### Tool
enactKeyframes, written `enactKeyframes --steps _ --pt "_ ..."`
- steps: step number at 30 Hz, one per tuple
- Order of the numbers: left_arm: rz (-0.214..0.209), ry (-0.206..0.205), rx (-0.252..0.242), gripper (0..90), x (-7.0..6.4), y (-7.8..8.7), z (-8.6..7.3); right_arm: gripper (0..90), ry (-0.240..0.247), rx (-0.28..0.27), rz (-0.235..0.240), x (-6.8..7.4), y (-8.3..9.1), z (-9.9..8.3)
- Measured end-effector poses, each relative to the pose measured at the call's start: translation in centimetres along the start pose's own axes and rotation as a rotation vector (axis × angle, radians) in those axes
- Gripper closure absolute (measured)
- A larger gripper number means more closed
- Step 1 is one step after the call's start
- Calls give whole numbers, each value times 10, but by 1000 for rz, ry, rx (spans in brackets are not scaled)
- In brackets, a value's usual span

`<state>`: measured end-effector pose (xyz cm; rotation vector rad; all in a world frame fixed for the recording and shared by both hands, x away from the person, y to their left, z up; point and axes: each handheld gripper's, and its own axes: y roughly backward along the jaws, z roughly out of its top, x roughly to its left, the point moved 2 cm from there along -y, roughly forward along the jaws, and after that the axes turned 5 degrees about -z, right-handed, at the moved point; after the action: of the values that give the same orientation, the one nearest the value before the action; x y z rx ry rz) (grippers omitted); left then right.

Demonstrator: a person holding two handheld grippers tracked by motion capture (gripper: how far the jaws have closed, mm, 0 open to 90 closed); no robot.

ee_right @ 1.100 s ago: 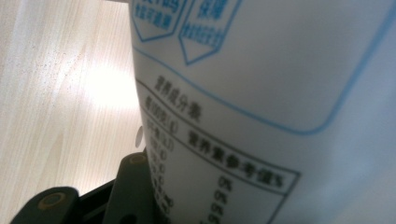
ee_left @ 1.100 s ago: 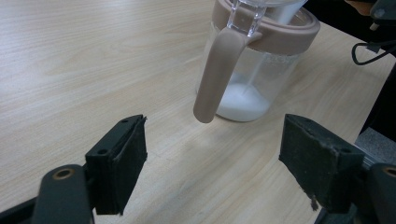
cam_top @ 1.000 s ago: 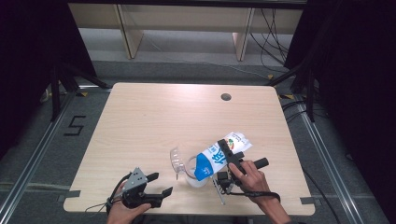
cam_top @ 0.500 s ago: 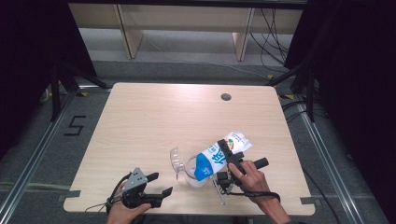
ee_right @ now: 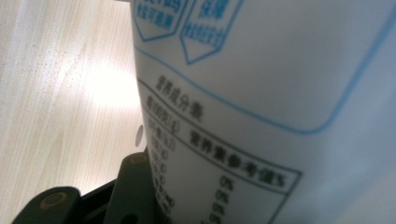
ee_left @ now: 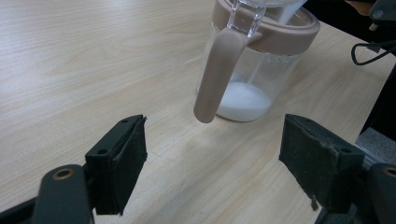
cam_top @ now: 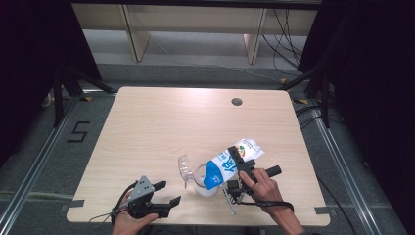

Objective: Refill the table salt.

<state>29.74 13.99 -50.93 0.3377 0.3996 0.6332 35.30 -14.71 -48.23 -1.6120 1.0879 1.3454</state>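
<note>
Now | right gripper (cam_top: 238,168) clamped on tilted milk carton (cam_top: 230,164) over jug (ee_left: 252,70) | left gripper (ee_left: 212,165) jaws apart

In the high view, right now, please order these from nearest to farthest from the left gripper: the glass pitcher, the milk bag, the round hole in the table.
From the left gripper:
1. Glass pitcher, just to its right, near the front edge.
2. Milk bag, tilted over the pitcher, farther right.
3. Round hole, at the table's far right.

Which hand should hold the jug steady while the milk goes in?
Left. The left gripper is open and empty, facing the jug's handle. The right gripper is busy tilting the milk pouch.
</note>
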Motion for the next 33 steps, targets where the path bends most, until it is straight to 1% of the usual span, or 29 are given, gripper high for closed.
enactKeyframes --steps 1,3,4,5,6,7,8,9,10,11,12,13,14,15,16,17,18,20,21,22,23,24,25,26,30,31,32,33 --pt "-1 0 -1 223 0 0 0 575 0 5 7 0 0 0" --pt "0 -1 -2 223 0 0 0 576 -18 8 3 2 0 0" --pt "0 -1 -1 223 0 0 0 575 -1 13 11 1 1 1" --pt "0 -4 0 223 0 0 0 575 19 3 8 -1 0 1" --pt "0 -7 4 223 0 1 0 576 4 -2 -1 1 0 1" --pt "0 -6 1 223 0 1 0 576 -21 14 13 3 1 1" --pt "1 -6 5 223 1 1 0 576 -22 13 14 4 1 1" --pt "1 -6 4 223 1 1 0 576 -40 17 16 5 1 2" --pt "1 -6 3 223 0 1 0 576 -46 19 16 5 1 2" --pt "2 -7 2 223 0 1 0 575 -31 12 11 4 1 2" --pt "4 -8 3 223 0 1 0 575 0 1 5 2 0 2" --pt "5 -7 3 223 0 1 0 576 -36 18 12 5 1 2" --pt "2 -7 1 223 0 1 0 576 -12 12 6 3 1 1" --pt "2 -9 2 223 0 1 0 576 -21 19 16 4 1 1" --pt "2 -8 2 223 0 1 0 576 -8 13 17 2 0 1" --pt "3 -7 3 223 0 1 0 576 18 6 11 0 0 0" --pt "3 -7 2 223 0 1 0 576 16 -1 6 0 -1 0" --pt "5 -7 2 223 0 1 0 576 14 14 17 0 0 1" --pt "4 -7 2 223 0 1 0 579 -2 16 18 2 0 0" --pt "5 -7 3 223 0 1 0 580 -13 28 19 2 1 0" --pt "5 -6 2 223 0 1 0 580 1 1 -1 0 -1 0" --pt "5 -7 3 223 0 1 0 580 5 1 6 0 -1 0" --pt "5 -8 3 223 0 1 0 581 -30 24 13 3 1 0" --pt "5 0 -3 223 -1 0 0 580 -29 23 11 3 1 0" --pt "4 -5 -1 223 0 0 0 581 -27 21 9 2 1 0" --pt "4 -4 -1 223 0 0 0 581 -4 6 7 0 0 0" --pt "4 -4 -1 223 0 0 0 581 -5 0 -5 0 0 0" --pt "4 -5 -1 223 0 0 0 581 -5 0 -5 0 0 0"
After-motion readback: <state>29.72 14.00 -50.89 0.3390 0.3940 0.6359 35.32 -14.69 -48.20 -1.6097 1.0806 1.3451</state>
